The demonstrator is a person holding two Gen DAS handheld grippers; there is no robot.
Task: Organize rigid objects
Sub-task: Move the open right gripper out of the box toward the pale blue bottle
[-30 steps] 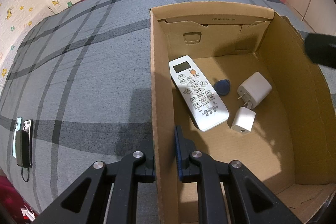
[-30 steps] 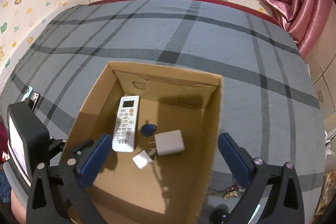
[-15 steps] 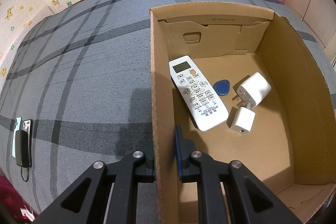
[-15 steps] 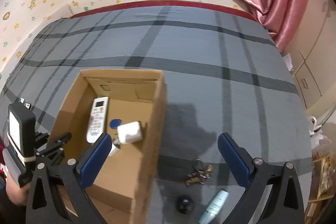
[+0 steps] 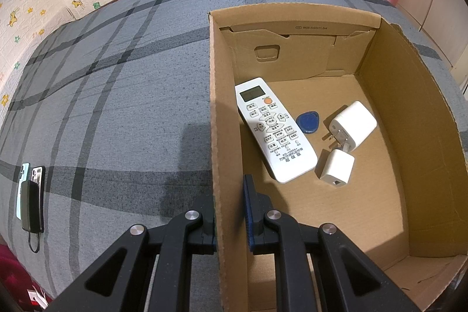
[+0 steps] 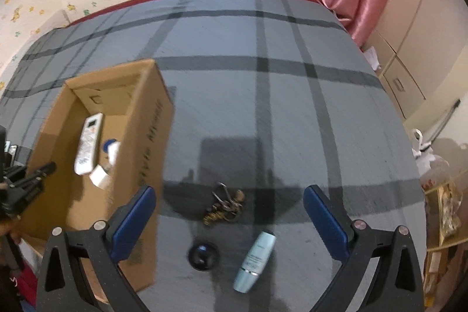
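The keys (image 6: 223,205) lie on the grey plaid bedspread (image 6: 263,107) just right of the box (image 6: 152,136), between the right gripper's (image 6: 229,212) spread blue pads (image 6: 324,217), with a black knob (image 6: 203,253) and a pale tube (image 6: 255,260) near them, closer to the camera. The bunch looks light but loose and jangly: rings and blades would likely shift and slide under a pinch, so the best hold is probably across the thick middle of the cluster, pressing down into the soft cover. The tube seems smooth, rigid and round, likely to roll; across its waist would suit it. The knob is small and rounded, perhaps slippery. The right gripper stands wide open, holds nothing and touches nothing. The left gripper (image 5: 231,212) is clamped tight on the box's left wall, one finger outside and one inside, steadying it. That cardboard is stiff yet thin and could buckle if pulled hard. Inside the box lie a remote (image 5: 273,127), a blue tag (image 5: 307,122) and two white chargers (image 5: 352,125). Phones (image 5: 30,195) rest well apart on the cover's left edge.
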